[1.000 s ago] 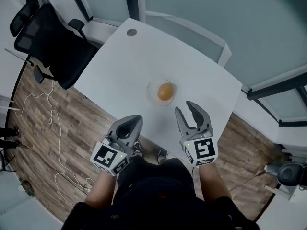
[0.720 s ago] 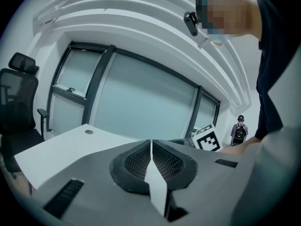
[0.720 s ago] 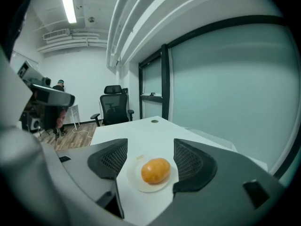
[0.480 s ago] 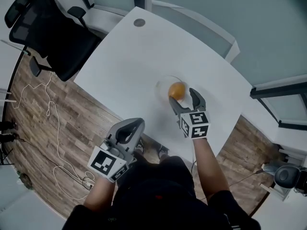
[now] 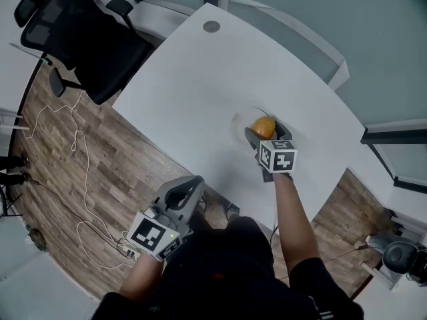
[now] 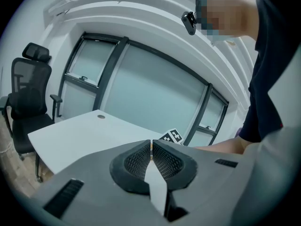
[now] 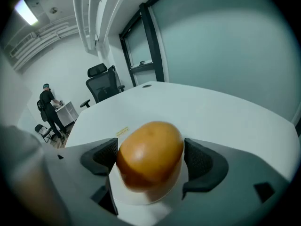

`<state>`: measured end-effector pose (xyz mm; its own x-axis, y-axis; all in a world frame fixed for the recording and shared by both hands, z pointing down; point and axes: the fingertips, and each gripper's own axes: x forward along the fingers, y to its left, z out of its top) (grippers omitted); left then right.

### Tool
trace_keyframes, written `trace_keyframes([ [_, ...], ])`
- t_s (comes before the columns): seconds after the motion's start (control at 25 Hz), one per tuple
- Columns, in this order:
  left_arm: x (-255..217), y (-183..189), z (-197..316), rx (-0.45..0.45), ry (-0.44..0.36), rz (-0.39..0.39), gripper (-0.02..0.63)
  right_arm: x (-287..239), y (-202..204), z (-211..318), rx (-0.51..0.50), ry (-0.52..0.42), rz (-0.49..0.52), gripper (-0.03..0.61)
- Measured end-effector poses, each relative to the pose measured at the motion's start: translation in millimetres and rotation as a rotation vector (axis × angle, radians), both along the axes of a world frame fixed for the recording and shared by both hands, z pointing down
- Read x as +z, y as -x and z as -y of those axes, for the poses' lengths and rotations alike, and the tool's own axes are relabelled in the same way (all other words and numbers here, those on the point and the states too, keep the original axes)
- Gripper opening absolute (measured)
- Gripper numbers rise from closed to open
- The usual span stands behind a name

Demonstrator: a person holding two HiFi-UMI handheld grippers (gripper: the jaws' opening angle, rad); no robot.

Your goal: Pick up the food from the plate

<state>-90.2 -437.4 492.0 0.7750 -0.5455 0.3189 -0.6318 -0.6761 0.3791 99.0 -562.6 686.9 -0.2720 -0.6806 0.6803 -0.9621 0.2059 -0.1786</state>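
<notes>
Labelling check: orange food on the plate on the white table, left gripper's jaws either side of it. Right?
Wrong gripper: it is the right gripper, jaws opening, that stands either side of the orange food on the plate on the white table. The right gripper view shows it; the left gripper is shut on nothing.

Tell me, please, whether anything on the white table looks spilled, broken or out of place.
Nothing stands out. The orange food sits whole on its small plate on the table, and nothing is spilled. The right gripper has its jaws opening with the food between them, which fits the task.
</notes>
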Motion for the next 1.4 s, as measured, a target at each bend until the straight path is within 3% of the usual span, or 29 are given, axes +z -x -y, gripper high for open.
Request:
trace_keyframes([
  [0.24,7.2,3.7,2.2,0.001,0.013,0.017,0.032,1.6,3.6,3.6,-0.052,-0.040,-0.073,0.414],
  [0.6,-7.6,-2.7,3.5,0.027,-0.028,0.012,0.032,-59.4,12.0,-7.3,-0.041,-0.147,-0.043,0.414],
  [0.72,-24.5,-7.7,-1.9,0.037,-0.056,0.009,0.032,-96.7,14.4,-23.2,-0.058,-0.195,-0.027,0.414],
  [1.4,-129.0,-43.6,-35.3,0.124,-0.300,-0.051,0.034,-346.1,-1.6,-145.6,-0.065,-0.666,-0.083,0.414],
])
